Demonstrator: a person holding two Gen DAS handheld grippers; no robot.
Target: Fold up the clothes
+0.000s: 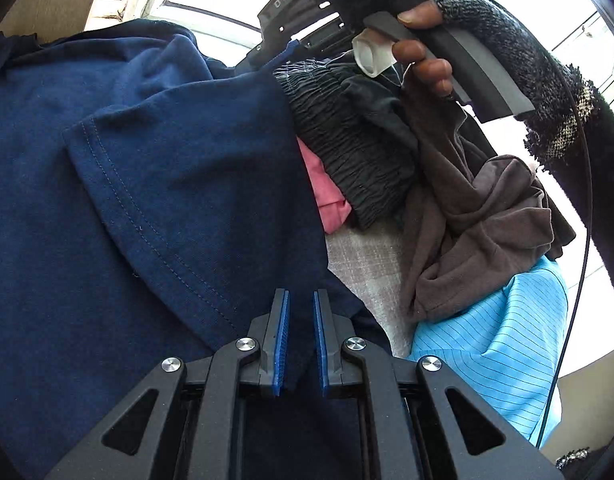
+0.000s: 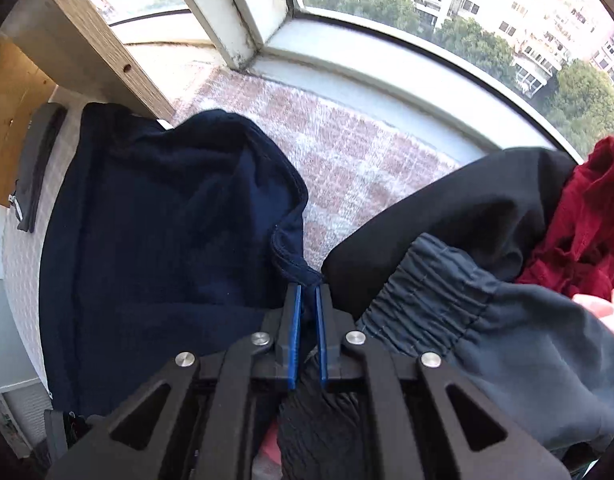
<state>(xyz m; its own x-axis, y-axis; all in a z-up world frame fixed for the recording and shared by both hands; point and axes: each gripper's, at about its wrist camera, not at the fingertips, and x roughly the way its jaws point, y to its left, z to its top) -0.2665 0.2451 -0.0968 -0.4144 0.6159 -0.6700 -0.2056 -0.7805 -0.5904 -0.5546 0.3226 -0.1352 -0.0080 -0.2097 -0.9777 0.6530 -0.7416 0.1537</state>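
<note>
In the left wrist view the left gripper (image 1: 301,300) has its blue-padded jaws a little apart with a fold of the navy T-shirt (image 1: 127,184) running between them; whether the pads actually pinch the cloth cannot be told. The shirt fills the left half of that view, its stitched sleeve hem (image 1: 147,224) slanting down toward the jaws. Just right of the shirt a narrow strip of the checked bench cover (image 1: 363,264) shows, hemmed in by a brown garment (image 1: 479,232) and a light blue striped cloth (image 1: 503,344). Beyond lie a pink cloth (image 1: 327,192) and a dark gathered waistband (image 1: 347,136). Farthest off, a person's hand (image 1: 427,48) grips the handle of the other gripper.

In the right wrist view the right gripper (image 2: 306,292) has its jaws nearly together, clamped on the ribbed edge of the navy T-shirt (image 2: 159,232), which hangs bunched to the left. To the right, touching the gripper body, sit grey shorts (image 2: 507,332) with an elastic waist, a black garment (image 2: 447,212) behind them, and a dark red cloth (image 2: 587,216) at the far right. Only this view shows the open stretch of the bench cover (image 2: 327,132) running bare to the far edge, where the window sill (image 2: 367,76) and window (image 2: 467,12) stand. A wooden panel (image 2: 103,48) rises at the far left corner.
</note>
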